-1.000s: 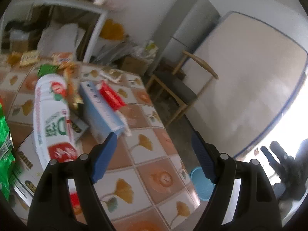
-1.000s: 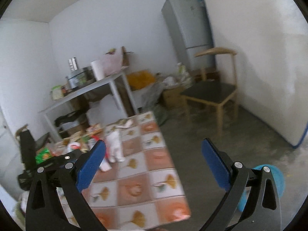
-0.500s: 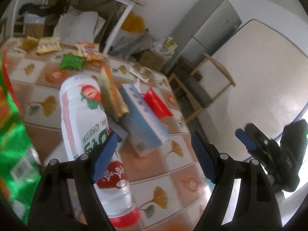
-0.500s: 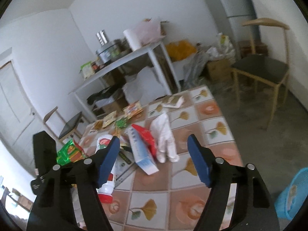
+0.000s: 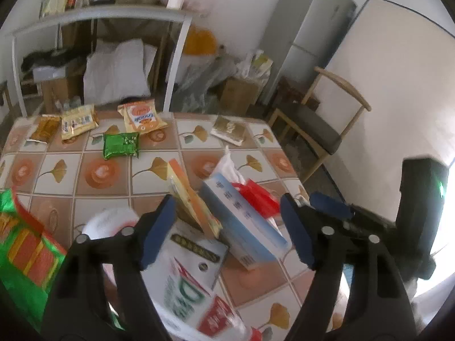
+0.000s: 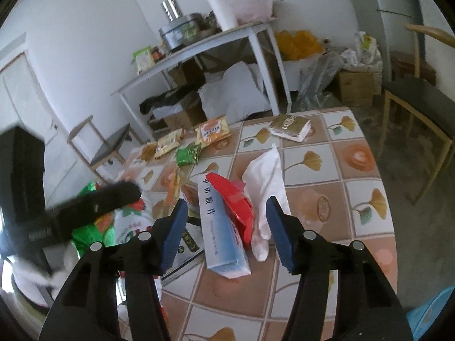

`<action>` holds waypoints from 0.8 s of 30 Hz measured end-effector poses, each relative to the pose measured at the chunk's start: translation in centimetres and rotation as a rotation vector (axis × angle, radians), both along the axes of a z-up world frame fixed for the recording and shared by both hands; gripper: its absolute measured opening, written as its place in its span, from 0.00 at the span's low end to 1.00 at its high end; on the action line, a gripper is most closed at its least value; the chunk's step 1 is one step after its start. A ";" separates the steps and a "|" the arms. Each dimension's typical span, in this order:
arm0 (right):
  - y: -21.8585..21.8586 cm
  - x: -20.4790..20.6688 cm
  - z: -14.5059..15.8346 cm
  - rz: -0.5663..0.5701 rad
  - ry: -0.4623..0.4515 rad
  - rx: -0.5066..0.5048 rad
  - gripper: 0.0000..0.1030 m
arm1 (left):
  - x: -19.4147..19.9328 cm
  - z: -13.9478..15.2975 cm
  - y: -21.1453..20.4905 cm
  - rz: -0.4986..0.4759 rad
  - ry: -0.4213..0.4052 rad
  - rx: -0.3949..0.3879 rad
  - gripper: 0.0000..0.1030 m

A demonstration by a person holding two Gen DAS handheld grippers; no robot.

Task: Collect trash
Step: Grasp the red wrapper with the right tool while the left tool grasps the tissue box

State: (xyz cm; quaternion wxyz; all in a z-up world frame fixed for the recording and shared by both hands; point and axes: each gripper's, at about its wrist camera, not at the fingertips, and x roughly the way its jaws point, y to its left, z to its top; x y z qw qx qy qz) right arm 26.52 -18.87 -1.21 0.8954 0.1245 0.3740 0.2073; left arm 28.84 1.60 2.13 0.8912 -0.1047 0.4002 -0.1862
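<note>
In the left wrist view the left gripper (image 5: 227,230) hangs above the patterned worktop (image 5: 93,170), its jaws fairly wide and closing, gripping nothing. Below them lie a white bottle (image 5: 187,292), an orange packet (image 5: 190,199) and a blue-and-white box (image 5: 244,224) — a red wrapper (image 5: 256,196) rests against the box. A green packet (image 5: 121,145) lies farther back.

In the right wrist view the right gripper (image 6: 227,227) has its jaws closing, about half apart, framing the box (image 6: 219,233), the wrapper (image 6: 236,201) and a white crumpled bag (image 6: 267,182) — no pad visibly touches them.
</note>
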 end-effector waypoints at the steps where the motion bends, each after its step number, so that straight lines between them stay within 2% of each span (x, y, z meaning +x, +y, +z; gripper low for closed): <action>1: 0.1 0.4 -0.1 0.007 0.004 -0.005 0.52 | 0.8 -0.2 0.1 0.008 0.032 0.003 0.61; 5: 0.6 1.9 -1.0 0.030 0.030 -0.008 0.47 | 4.0 -1.6 0.2 -0.003 0.158 0.012 0.56; 6: 0.8 2.4 -1.3 0.037 0.040 -0.006 0.46 | 4.9 -2.4 0.3 -0.005 0.210 -0.004 0.53; 9: 0.9 3.5 -2.1 0.060 0.077 0.014 0.40 | 6.1 -4.0 0.6 0.009 0.288 -0.016 0.41; 11: 0.9 4.0 -2.5 0.069 0.095 0.030 0.32 | 6.1 -4.3 0.5 0.002 0.298 -0.014 0.33; 14: 0.6 4.2 -2.8 0.072 0.098 0.045 0.27 | 5.9 -4.5 0.4 -0.004 0.297 -0.014 0.24; 17: 0.6 4.1 -2.8 0.075 0.096 0.053 0.20 | 5.6 -4.6 0.5 -0.002 0.291 -0.014 0.21; 24: 0.6 3.4 -2.0 0.068 0.066 0.054 0.16 | 4.9 -3.9 0.6 0.000 0.250 -0.014 0.16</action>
